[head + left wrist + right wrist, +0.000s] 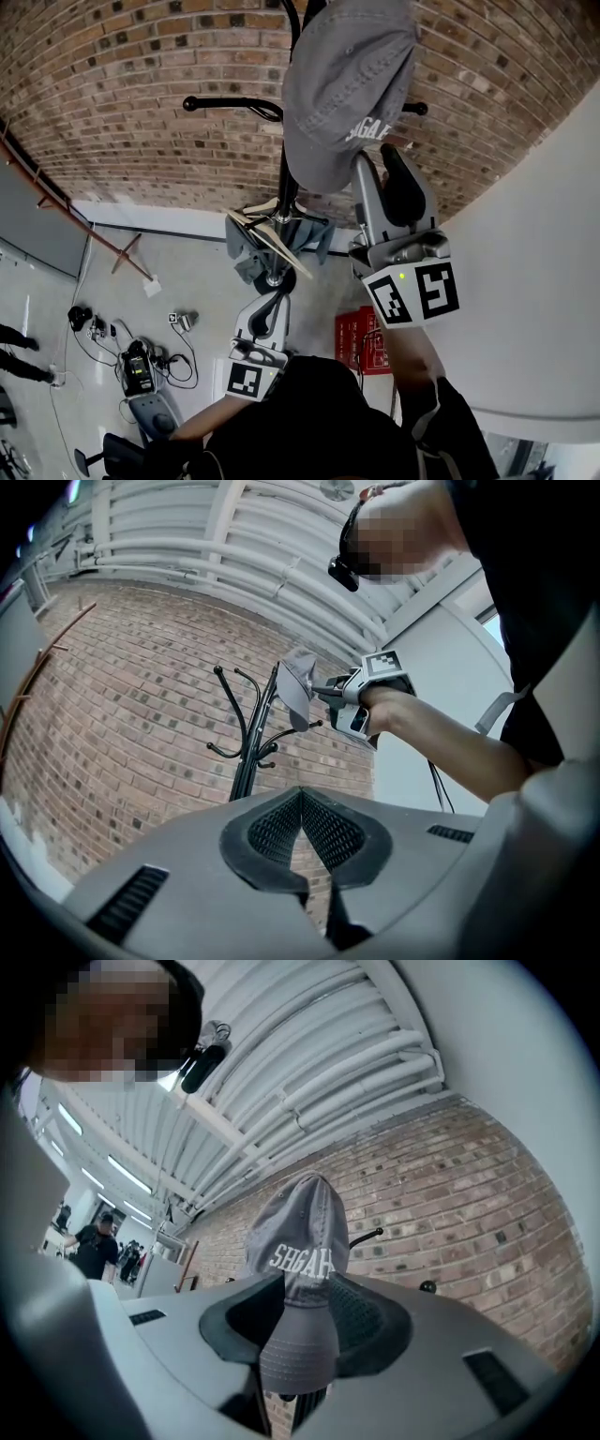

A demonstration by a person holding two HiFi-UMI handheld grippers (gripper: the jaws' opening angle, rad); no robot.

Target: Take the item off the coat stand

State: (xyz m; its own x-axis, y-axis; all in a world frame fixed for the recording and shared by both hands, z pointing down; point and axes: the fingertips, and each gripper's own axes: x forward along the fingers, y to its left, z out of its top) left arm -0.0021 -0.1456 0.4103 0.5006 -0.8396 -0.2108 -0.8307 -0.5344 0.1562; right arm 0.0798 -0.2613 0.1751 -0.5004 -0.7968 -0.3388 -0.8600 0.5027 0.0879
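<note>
A grey cap [347,84] with white letters hangs over the top of the black coat stand [286,178], in front of a brick wall. My right gripper [377,159] is raised to it from below, and the cap's brim [298,1335] lies between the open jaws; a dark gap shows beside the brim, so the pads do not press on it. The left gripper view shows the cap [298,691] and the stand [248,752] from the side. My left gripper [275,298] is lower, near the stand's pole, its tips [300,794] together with nothing in them.
A grey cloth with tan strips [281,239] hangs lower on the stand. Bare hooks [220,103] stick out to the left. A red crate [361,342] and cables with gear [141,361] lie on the floor. A white wall [544,281] rises at the right.
</note>
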